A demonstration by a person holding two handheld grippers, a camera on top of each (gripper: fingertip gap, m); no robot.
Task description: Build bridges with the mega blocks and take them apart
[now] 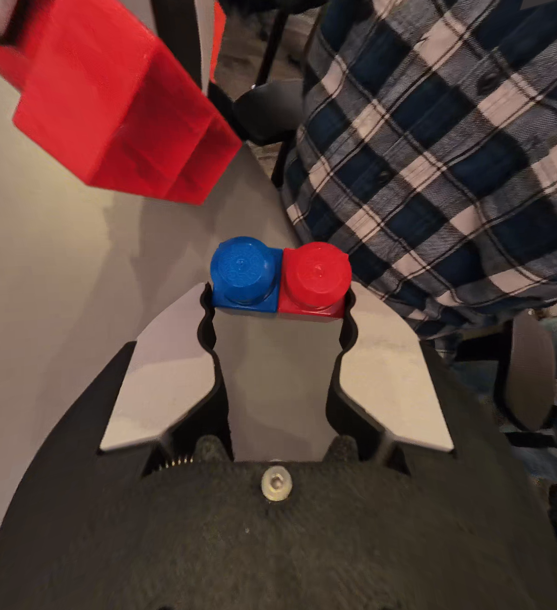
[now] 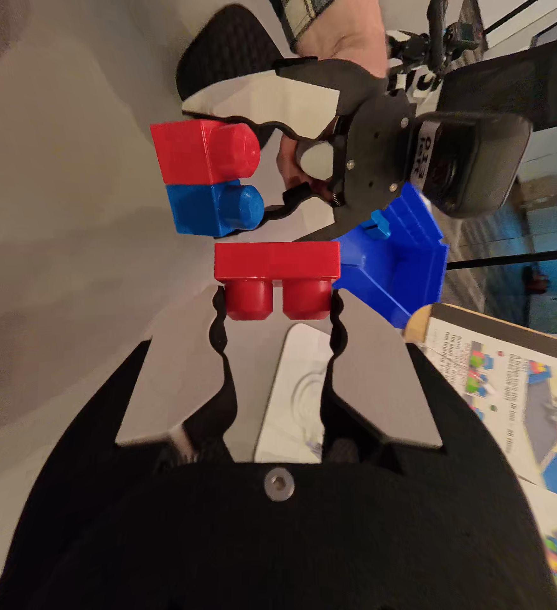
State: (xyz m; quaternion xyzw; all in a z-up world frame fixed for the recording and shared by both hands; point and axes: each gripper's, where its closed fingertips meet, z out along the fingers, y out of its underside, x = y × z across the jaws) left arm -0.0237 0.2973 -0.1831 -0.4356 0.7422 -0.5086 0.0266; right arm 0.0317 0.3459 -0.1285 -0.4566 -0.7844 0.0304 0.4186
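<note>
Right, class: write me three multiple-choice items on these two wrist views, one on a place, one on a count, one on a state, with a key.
1. The blue bin lies
A. right of the two-stud red block
B. left of it
C. on top of it

2. Blocks between the left gripper's fingers:
A. one
B. two
C. four

3. The right gripper is
A. wide open and bare
B. out of view
C. closed on the red block's studs

Key: A, bin adjoins the block's right end; B, one blue, one red; C, both pads press the studs.
</note>
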